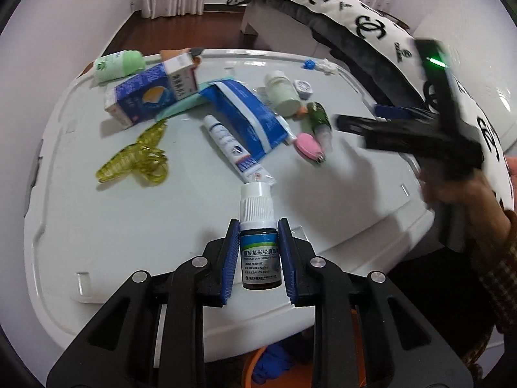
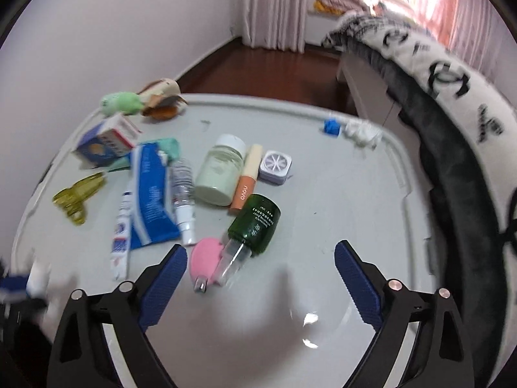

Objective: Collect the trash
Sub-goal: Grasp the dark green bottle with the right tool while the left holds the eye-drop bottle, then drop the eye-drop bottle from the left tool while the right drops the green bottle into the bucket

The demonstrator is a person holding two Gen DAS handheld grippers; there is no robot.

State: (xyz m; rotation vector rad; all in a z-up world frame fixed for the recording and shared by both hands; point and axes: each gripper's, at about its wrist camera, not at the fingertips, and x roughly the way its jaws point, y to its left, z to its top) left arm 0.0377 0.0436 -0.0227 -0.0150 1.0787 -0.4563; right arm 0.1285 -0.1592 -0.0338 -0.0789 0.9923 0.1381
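My left gripper (image 1: 259, 226) is shut on a small dark nasal spray bottle (image 1: 260, 258) with a white cap, held upright above the near part of the white table (image 1: 97, 226). My right gripper (image 2: 261, 248) hangs open over the table with nothing between its fingers. Just beyond its tips lie a pink oval item (image 2: 205, 260) and a green bottle (image 2: 255, 224) on its side. Farther back lie a pale green jar (image 2: 219, 174), a blue pouch (image 2: 152, 194), a white tube (image 2: 121, 226) and a yellow hair claw (image 2: 76, 197). The left wrist view shows the right gripper (image 1: 365, 118) blurred at the right.
A blue-and-white carton (image 2: 103, 145) and a green roll (image 2: 121, 103) sit at the table's far left. A bed with a black-and-white blanket (image 2: 452, 97) runs along the right. An orange bucket (image 1: 258, 365) shows under the table's near edge. A white wall stands on the left.
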